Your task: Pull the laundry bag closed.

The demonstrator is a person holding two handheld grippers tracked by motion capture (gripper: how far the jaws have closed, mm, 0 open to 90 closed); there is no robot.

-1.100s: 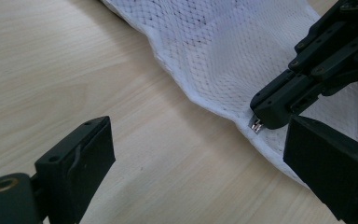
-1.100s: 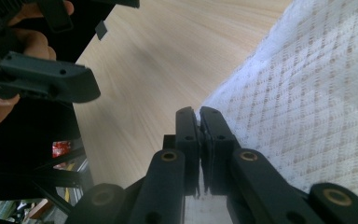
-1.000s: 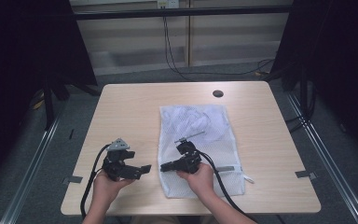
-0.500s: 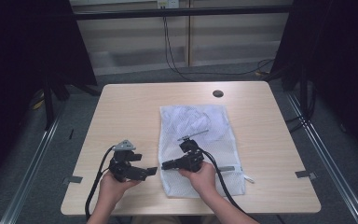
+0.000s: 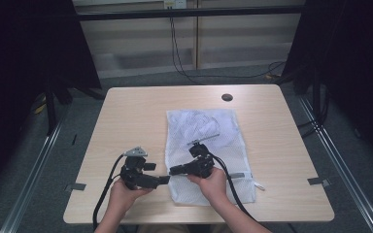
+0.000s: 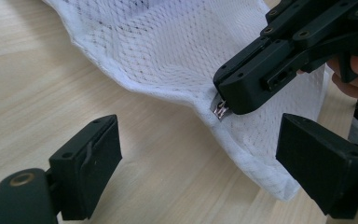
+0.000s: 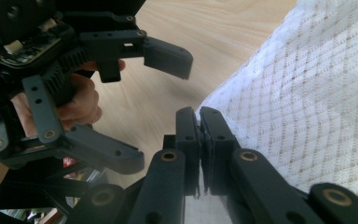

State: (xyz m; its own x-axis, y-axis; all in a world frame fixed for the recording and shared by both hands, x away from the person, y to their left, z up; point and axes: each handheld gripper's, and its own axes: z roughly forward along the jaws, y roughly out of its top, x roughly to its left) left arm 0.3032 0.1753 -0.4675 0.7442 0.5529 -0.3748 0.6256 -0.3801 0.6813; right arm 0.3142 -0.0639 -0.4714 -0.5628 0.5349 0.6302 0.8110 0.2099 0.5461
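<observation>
From the high view, the white mesh laundry bag (image 5: 209, 150) lies flat on the pale wooden table (image 5: 126, 116), running from the table's middle down toward its near edge. Compared with a second ago, the left gripper (image 5: 161, 180) has slid rightward along the near edge toward the bag's near-left corner, while the right gripper (image 5: 173, 170) has barely shifted from the bag's left hem; the two tips now almost meet, which suggests the left is coming in to steady the fabric while the right works the zipper. In the left gripper view, the left gripper's (image 6: 200, 158) jaws stand wide apart, squared matte-black pads either side of the bag's raised corner and not touching it. The mesh (image 6: 168, 46) is an open honeycomb weave, soft and slack, with a stitched hem curving over the table's smooth, fine-grained wood. The right gripper (image 6: 223, 108) is clamped on a small metal zipper pull (image 6: 220, 111) at the hem, glinting silver. In the right gripper view, the right gripper's (image 7: 199, 114) jaws are pressed together at the bag's edge (image 7: 307, 93), whatever they pinch hidden between them, and the left gripper (image 7: 140, 93) gapes just beyond, a hand (image 7: 81, 100) wrapped round its black frame.
</observation>
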